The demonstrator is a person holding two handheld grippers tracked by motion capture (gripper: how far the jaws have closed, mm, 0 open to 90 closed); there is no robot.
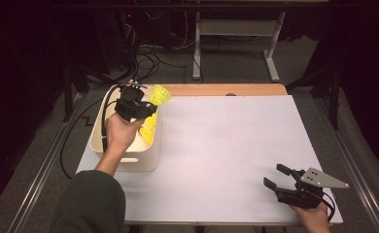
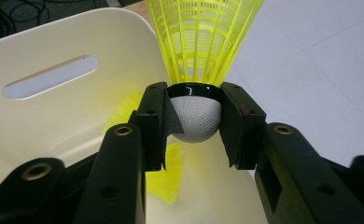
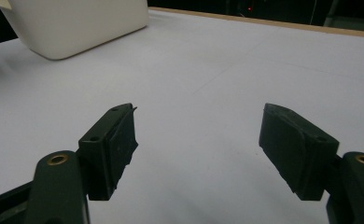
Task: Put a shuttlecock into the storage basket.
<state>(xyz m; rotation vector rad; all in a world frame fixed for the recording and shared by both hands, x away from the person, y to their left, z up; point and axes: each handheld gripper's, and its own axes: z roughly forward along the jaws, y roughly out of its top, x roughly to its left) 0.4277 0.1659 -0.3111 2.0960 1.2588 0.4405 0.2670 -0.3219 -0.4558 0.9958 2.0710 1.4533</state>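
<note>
1. Shuttlecock [image 2: 202,60] is sitting between the pads of my left claw [image 2: 193,122], which is clamped on its white cork head, so the yellow skirt is fanning out ahead of the claw, free and uncrushed.
2. I am holding that claw [image 1: 135,108] over the cream bin [image 1: 144,162], at its far end, so the shuttlecock [image 1: 161,94] is hanging just beyond the claw, near the rim; I judge I am either lifting it out or about to drop it in.
3. Below the claw, more yellow shuttlecocks [image 2: 168,173] are lying on the bin's floor.
4. My right claw [image 3: 199,149] is resting well away from the bin, its jaws standing wide apart and gripping nothing over the white table [image 3: 227,74], probably waiting its turn.
</note>
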